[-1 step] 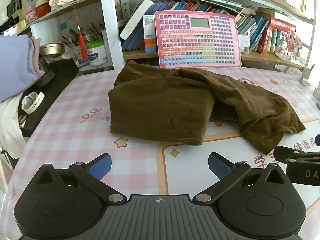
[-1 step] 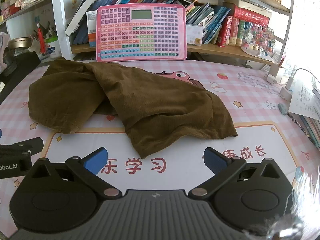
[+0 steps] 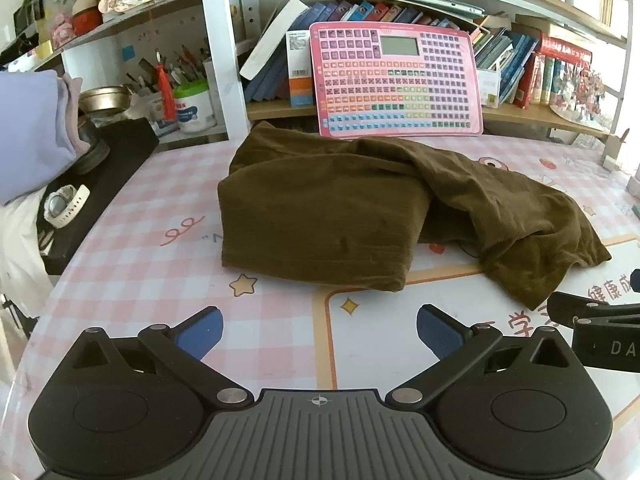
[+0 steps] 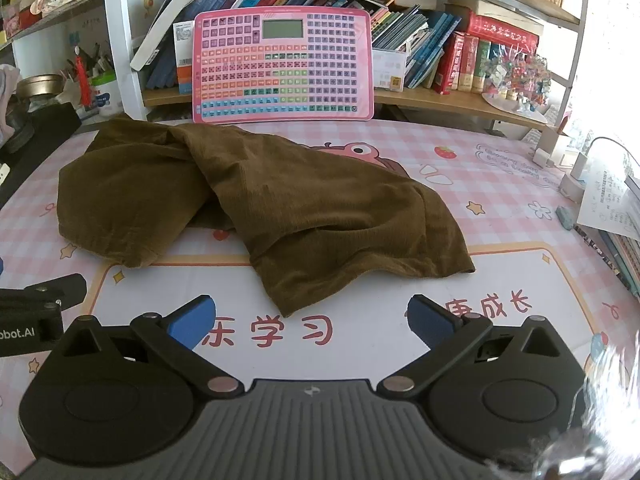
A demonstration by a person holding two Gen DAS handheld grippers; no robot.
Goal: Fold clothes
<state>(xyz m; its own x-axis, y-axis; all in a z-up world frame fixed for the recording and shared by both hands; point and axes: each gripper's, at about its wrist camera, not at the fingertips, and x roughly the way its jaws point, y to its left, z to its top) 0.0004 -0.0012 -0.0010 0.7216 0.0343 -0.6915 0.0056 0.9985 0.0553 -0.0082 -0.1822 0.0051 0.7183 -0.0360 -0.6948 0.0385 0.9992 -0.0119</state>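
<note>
Left wrist view. Left gripper (image 3: 319,330): jaws spread wide, blue pads bare, nothing held, hovering above the table (image 3: 132,268) short of the cloth. Brown garment (image 3: 328,216): lies crumpled mid-table, partly folded over itself, its near hem just beyond the pads. Pink keyboard toy (image 3: 396,80): propped against the shelf behind the garment. White watch (image 3: 64,205): on a black case at far left. Right gripper's finger enters at the right edge.

Right wrist view. Right gripper (image 4: 310,320): jaws equally wide apart, empty. Brown garment (image 4: 280,208): one corner points toward the gap between the pads, not touching them. Books (image 4: 460,60): shelved behind, right.
</note>
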